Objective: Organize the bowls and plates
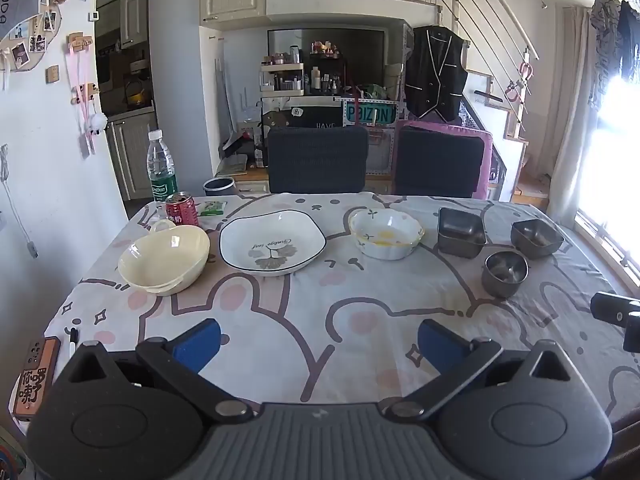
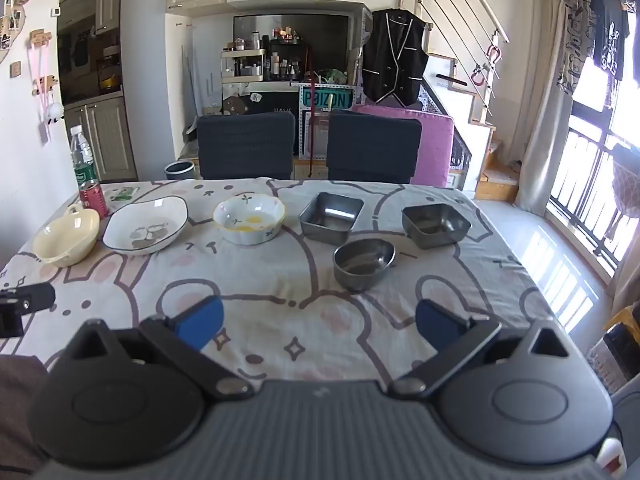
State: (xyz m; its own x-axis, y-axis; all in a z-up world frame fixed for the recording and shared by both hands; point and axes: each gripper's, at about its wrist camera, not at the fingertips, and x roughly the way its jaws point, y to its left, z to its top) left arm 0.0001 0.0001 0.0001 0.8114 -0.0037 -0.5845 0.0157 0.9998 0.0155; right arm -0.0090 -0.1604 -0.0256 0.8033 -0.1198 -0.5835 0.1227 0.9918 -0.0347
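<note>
Nearest the camera, in both wrist views, sits a dark grey ribbed gripper body with two black arms ending in blue pads. The left gripper [image 1: 318, 346] has its fingers spread wide and holds nothing; bare cloth shows between the pads. The right gripper [image 2: 318, 324] is the same, fingers spread and empty. Both hover low over the near edge of a table [image 1: 280, 312] covered in a soft cloth printed with cartoon rabbits.

All the dishes lie ahead of the fingers, in a loose row across the far half of the table, well apart from both grippers. From the left: a cream bowl [image 1: 165, 258] with handles, smooth and glossy, tilted slightly; just beside it a wide, shallow white plate [image 1: 272, 245] with a dark rim and a leaf print; then a scalloped white bowl [image 1: 385, 233] with yellow markings inside. To the right stand three dull metal bowls: two square ones [image 2: 331, 217] [image 2: 436, 225] at the back and a round one [image 2: 363, 263] in front of them.

The round metal bowl lies nearest the right gripper, straight ahead and slightly right of its fingers. The cream bowl and plate lie ahead and to the left of the left gripper, the nearer hand for them.

At the far left corner stand a red can [image 1: 182, 209] and a plastic bottle [image 1: 161, 166].
</note>
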